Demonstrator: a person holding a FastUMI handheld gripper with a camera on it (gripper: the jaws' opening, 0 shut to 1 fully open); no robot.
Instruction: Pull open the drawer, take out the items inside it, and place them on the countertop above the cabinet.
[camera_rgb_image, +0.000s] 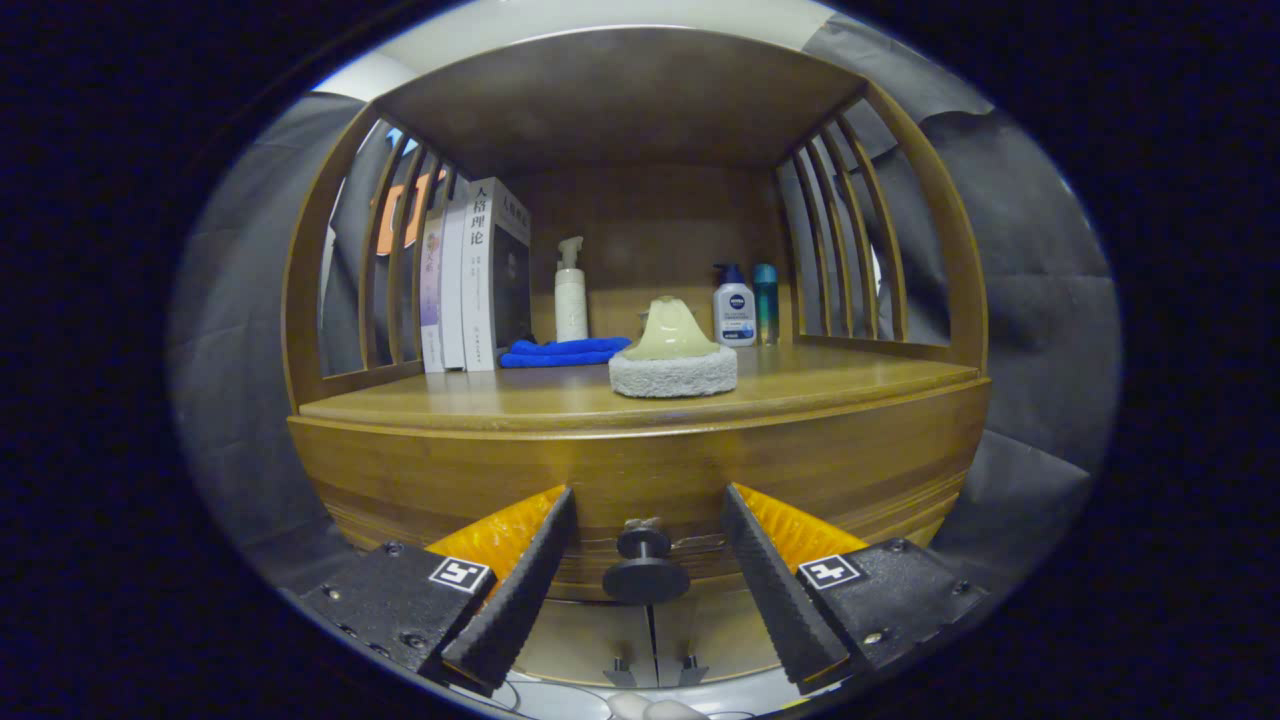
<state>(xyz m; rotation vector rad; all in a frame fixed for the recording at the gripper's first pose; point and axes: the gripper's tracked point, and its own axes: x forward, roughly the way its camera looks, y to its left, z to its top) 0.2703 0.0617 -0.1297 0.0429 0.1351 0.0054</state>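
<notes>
A wooden cabinet fills the view, its drawer front (640, 470) curved and closed. The drawer's round dark knob (645, 572) sits between my two fingers, with a gap on each side. My gripper (648, 505) is open, its fingers (525, 575) flanking the knob without touching it. Above the drawer lies the wooden countertop (480, 400). On it, near the front, rests a round scrubbing pad with a pale dome handle (673, 355).
At the back of the countertop stand several books (475, 275), a white spray bottle (571, 295), a folded blue cloth (560, 352) and two small bottles (745, 305). Slatted wooden sides and a shelf roof enclose it. Two lower cabinet doors with small handles (655, 672) sit beneath the drawer.
</notes>
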